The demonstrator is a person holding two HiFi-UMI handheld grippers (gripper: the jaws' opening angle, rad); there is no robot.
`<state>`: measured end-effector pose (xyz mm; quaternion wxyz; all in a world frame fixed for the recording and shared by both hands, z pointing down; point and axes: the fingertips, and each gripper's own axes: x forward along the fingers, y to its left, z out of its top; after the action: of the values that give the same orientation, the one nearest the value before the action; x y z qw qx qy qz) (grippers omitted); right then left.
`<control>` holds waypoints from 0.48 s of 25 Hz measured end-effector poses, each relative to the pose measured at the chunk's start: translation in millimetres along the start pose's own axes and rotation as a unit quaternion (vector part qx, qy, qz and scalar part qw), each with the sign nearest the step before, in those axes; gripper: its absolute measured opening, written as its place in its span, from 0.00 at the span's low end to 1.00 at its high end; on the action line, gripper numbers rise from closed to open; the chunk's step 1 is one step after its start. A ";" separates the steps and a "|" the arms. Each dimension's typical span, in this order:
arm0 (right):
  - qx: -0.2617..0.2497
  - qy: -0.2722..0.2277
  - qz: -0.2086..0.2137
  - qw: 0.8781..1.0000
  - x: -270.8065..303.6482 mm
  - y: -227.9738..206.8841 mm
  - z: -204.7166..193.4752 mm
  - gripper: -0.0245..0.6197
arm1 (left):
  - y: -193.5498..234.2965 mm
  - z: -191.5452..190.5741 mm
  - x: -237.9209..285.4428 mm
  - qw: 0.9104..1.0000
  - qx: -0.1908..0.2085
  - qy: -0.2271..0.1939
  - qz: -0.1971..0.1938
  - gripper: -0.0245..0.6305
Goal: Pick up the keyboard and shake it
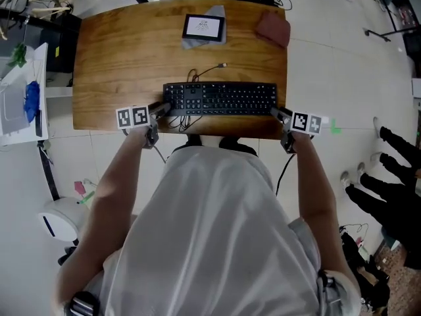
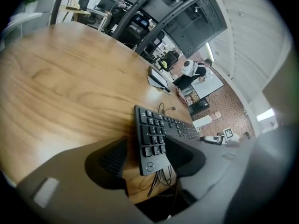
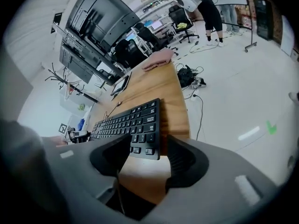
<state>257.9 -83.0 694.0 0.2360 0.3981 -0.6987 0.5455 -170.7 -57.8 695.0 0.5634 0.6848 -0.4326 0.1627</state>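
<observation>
A black keyboard (image 1: 220, 99) lies flat along the near edge of the wooden table (image 1: 118, 58). My left gripper (image 1: 160, 109) is at its left end and my right gripper (image 1: 279, 114) at its right end. In the left gripper view the keyboard's end (image 2: 159, 129) sits between the spread jaws of the left gripper (image 2: 149, 154), with bare wood showing beside one pad. In the right gripper view the other end (image 3: 135, 120) lies between the jaws of the right gripper (image 3: 152, 155), also with a gap. Both grippers are open; neither pad presses on it.
The keyboard's cable (image 1: 207, 71) curls behind it on the table. A tablet on a grey cloth (image 1: 203, 27) and a maroon pouch (image 1: 273, 28) lie at the far edge. A white cart (image 1: 20, 91) stands left of the table; a person's legs (image 1: 395, 196) are at the right.
</observation>
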 end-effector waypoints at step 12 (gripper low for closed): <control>0.008 0.090 0.017 0.996 24.6 1.2 10.1 0.42 | -3.8 -10.8 18.8 0.997 0.002 0.080 -0.004 0.44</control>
<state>243.9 -99.8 709.2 0.2852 0.3372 -0.6772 0.5885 -154.2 -55.7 709.3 0.5954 0.6725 -0.3829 0.2160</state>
